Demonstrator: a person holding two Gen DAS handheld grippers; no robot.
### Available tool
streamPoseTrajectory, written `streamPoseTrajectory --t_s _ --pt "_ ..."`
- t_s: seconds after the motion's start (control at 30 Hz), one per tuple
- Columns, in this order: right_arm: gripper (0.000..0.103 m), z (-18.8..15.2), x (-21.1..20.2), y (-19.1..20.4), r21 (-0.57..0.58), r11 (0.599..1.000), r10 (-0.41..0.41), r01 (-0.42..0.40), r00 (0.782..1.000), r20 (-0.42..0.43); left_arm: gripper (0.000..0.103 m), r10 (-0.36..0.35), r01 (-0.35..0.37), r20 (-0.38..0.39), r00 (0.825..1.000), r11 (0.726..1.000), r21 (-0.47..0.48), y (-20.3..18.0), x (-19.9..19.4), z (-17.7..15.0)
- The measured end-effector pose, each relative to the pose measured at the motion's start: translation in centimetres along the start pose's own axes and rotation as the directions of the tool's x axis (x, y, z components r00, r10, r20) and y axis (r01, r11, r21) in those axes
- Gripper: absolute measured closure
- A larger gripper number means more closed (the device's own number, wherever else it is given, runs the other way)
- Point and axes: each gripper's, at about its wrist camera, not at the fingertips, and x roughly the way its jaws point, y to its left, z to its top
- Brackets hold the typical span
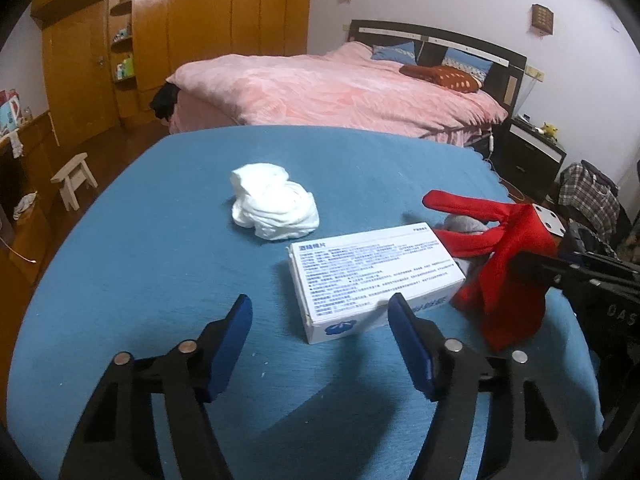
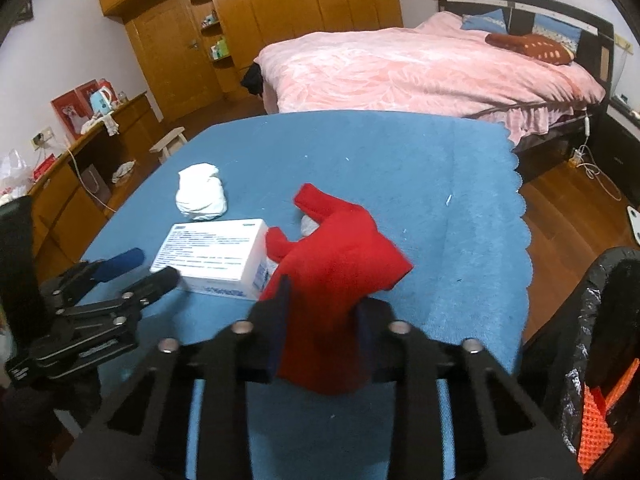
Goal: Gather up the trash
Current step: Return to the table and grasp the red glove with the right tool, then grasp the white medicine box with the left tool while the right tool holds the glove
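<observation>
My right gripper is shut on a red glove and holds it just above the blue tablecloth; the glove also shows in the left wrist view. My left gripper is open and empty, its jaws wide apart just in front of a white printed box, which also shows in the right wrist view. A crumpled white tissue wad lies beyond the box and shows in the right wrist view too. A small grey object lies behind the glove.
A bin lined with a black bag stands at the table's right edge, with an orange item inside. Beyond the table are a pink bed, a wooden wardrobe, a small white stool and a nightstand.
</observation>
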Motion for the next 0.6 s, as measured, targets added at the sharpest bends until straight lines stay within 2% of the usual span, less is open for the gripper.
streamPoseTrajectory --t_s 0.07,0.13,0.37,0.5,0.6 --pt "0.088 0.1 -0.6 0.0 -0.004 1.000 0.014 -0.014 1.000 0.008 0.040 -0.013 0.013 -0.009 1.000 1.000 0.005 -0.2 0.2 0.0" --pt "0.090 0.2 -1.1 0.0 -0.009 1.000 0.022 -0.022 1.000 0.017 0.044 -0.021 0.022 -0.018 1.000 1.000 0.012 -0.4 0.4 0.1" --pt "0.093 0.7 -2.8 -0.1 0.000 1.000 0.024 -0.024 0.998 0.058 0.073 -0.054 0.054 -0.042 0.998 0.998 0.017 -0.9 0.9 0.1" --pt "0.093 1.0 -3.0 -0.6 0.014 1.000 0.010 -0.011 0.998 0.066 0.074 -0.099 0.101 -0.055 0.994 0.995 0.027 -2.2 0.8 -0.2" --pt "0.093 1.1 -3.1 -1.0 0.025 1.000 -0.002 0.000 0.998 0.066 0.074 -0.160 0.162 -0.070 0.985 0.986 0.030 -3.2 0.5 -0.5"
